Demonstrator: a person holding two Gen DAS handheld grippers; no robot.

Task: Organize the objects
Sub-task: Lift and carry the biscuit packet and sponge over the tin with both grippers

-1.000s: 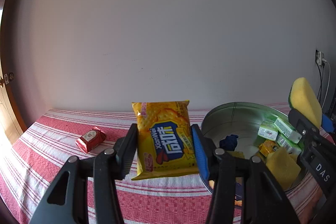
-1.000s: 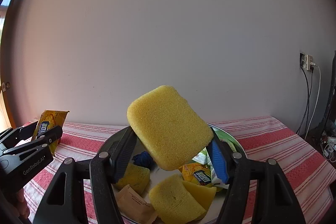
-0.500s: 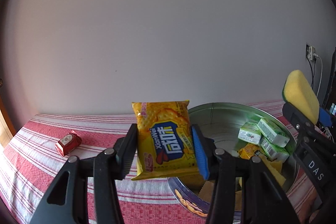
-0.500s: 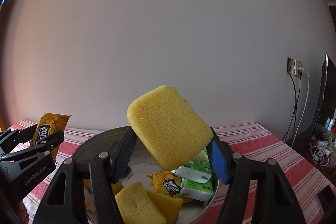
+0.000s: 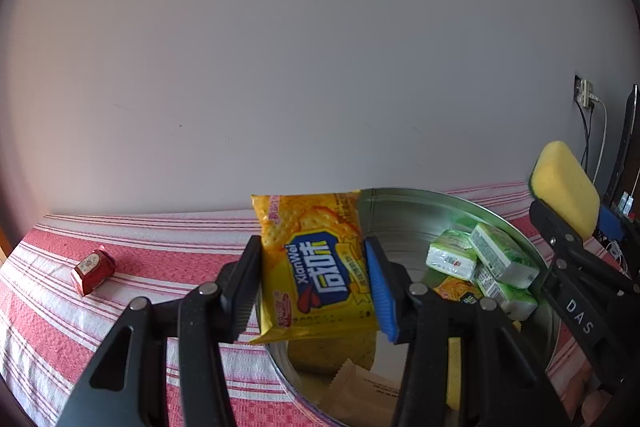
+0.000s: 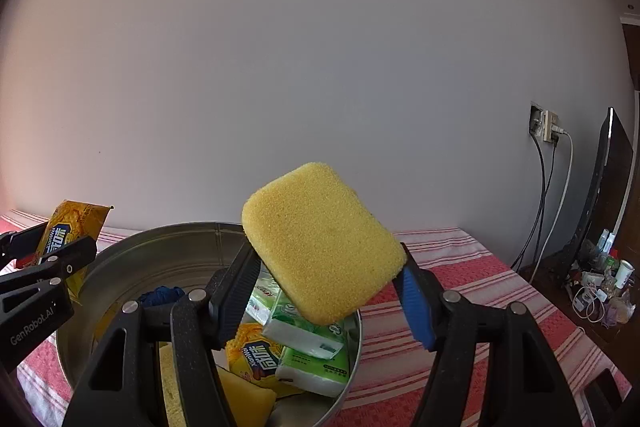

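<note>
My left gripper (image 5: 314, 287) is shut on a yellow cracker packet (image 5: 316, 263) and holds it above the near left rim of a round metal tin (image 5: 404, 203). My right gripper (image 6: 328, 287) is shut on a yellow sponge (image 6: 324, 243) and holds it above the tin's (image 6: 176, 239) right side. The tin holds green tissue packs (image 5: 484, 263), another cracker packet (image 6: 256, 355), yellow sponges (image 6: 244, 399), a brown sachet (image 5: 360, 391) and a blue item (image 6: 162, 295). The right gripper with its sponge (image 5: 564, 183) shows at the right of the left wrist view.
A small red packet (image 5: 93, 269) lies on the red-and-white striped cloth (image 5: 160, 255) at the left. A white wall stands behind the table. At the far right are a wall socket with cables (image 6: 548, 131), a dark screen (image 6: 604, 187) and clutter on the floor.
Both grippers have moved right over the tin with their loads still held. The red packet and the tin have shifted left in the views.
</note>
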